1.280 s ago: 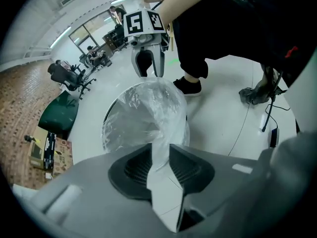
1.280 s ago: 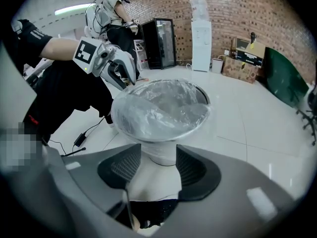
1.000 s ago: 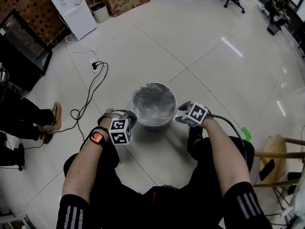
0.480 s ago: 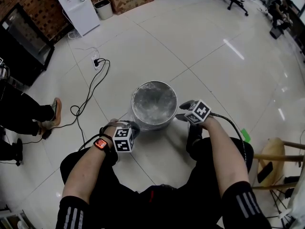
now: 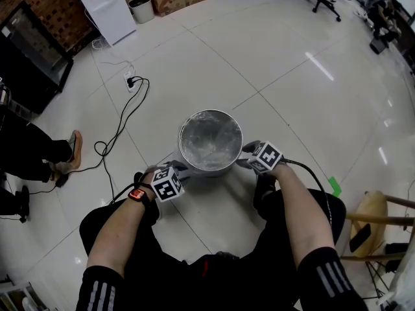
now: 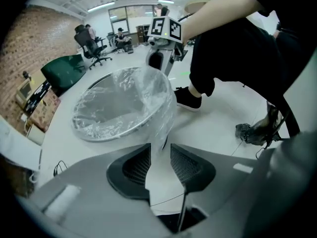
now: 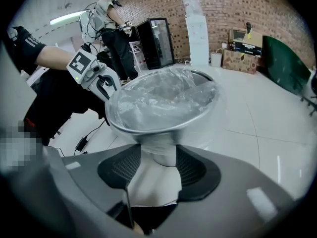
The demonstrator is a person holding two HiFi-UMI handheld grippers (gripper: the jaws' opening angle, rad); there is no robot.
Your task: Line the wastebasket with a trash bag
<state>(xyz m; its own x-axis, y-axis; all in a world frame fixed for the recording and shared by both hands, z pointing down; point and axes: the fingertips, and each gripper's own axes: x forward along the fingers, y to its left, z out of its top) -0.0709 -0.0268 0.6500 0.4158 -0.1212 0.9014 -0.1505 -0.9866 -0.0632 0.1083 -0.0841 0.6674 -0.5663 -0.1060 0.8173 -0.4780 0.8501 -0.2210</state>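
Note:
A round metal wastebasket (image 5: 209, 170) stands on the floor, lined with a clear trash bag (image 5: 210, 140) whose edge folds over the rim. My left gripper (image 5: 183, 168) sits low at the basket's near-left side. Its jaws are opening, and a hanging fold of the bag (image 6: 161, 128) lies loose between them without being pressed. My right gripper (image 5: 244, 161) is at the near-right side. In the right gripper view, the right gripper (image 7: 158, 148) is open, with the bag's overhang (image 7: 158, 133) and the basket's wall (image 7: 163, 155) just ahead of its pads.
A black cable (image 5: 120, 131) runs from a floor socket (image 5: 130, 81) at the left. A bystander's legs (image 5: 39, 157) and a black cabinet (image 5: 29, 63) stand further left. A wooden stool (image 5: 376, 212) is at the right. My own knees and shoe (image 5: 264, 188) crowd the near side.
My left gripper has sunk lower beside the basket and rolled, so its marker cube faces differently. The right gripper has dipped slightly. The basket has stayed put.

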